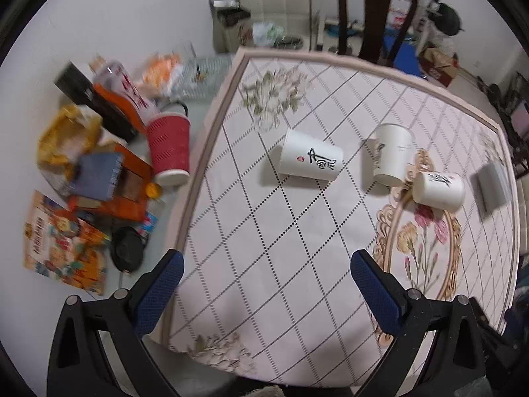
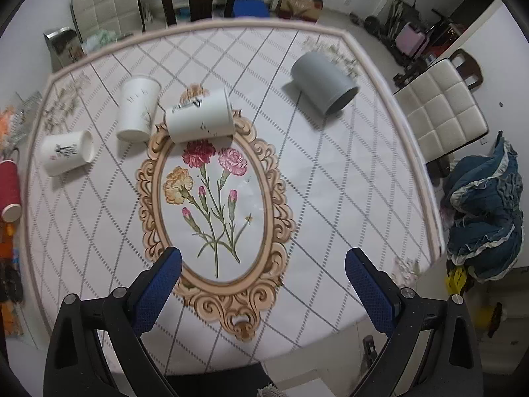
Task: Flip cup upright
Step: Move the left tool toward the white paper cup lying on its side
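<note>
Three white paper cups lie on their sides on the patterned tablecloth (image 1: 281, 231). In the left wrist view they are the left cup (image 1: 309, 160), the middle cup (image 1: 391, 155) and the right cup (image 1: 438, 190). In the right wrist view the same cups show as the left cup (image 2: 67, 152), the middle cup (image 2: 137, 112) and the right cup (image 2: 200, 119). A grey cup (image 2: 324, 81) lies on its side at the far right; it shows blurred in the left wrist view (image 1: 492, 187). My left gripper (image 1: 266, 276) and right gripper (image 2: 263, 273) are open, empty, above the table's near part.
A red cup (image 1: 168, 147) lies on the floor left of the table among boxes, books and bags (image 1: 66, 231). A dark chair (image 1: 377, 13) stands behind the table. A white padded chair (image 2: 443, 112) and a blue cloth heap (image 2: 486, 218) are to the right.
</note>
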{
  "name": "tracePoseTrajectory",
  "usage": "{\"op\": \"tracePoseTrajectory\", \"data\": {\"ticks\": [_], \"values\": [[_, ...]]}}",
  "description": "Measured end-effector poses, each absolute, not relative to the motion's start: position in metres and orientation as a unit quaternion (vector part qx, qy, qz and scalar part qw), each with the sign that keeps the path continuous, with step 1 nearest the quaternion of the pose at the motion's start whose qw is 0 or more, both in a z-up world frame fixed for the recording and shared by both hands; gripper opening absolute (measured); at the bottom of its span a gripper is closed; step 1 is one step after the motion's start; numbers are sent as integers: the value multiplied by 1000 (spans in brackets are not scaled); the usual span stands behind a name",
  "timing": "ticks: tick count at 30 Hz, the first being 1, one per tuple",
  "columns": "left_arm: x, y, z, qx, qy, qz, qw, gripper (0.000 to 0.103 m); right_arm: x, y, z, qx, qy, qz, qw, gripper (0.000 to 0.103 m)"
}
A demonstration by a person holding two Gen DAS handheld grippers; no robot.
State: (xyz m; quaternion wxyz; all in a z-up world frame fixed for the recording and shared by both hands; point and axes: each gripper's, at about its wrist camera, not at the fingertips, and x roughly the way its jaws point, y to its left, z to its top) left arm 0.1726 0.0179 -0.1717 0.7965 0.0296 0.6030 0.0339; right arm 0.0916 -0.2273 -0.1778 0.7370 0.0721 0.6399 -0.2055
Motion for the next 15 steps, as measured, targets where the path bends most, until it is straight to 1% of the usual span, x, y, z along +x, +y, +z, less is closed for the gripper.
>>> {"op": "tracePoseTrajectory", "data": {"ticks": [6, 11, 14, 15], "values": [[222, 16, -220, -18, 650, 50, 758, 103, 135, -238, -235, 78, 678, -200, 703, 100], [258, 23, -257, -128, 684, 51, 716, 103, 163, -247, -276, 90, 702, -199, 678, 100], [273, 27, -276, -195, 697, 51, 689, 102, 171, -252, -289, 96, 711, -202, 667, 100], [278, 31, -281, -226, 698, 51, 678, 101, 174, -254, -293, 98, 713, -203, 664, 100]]}}
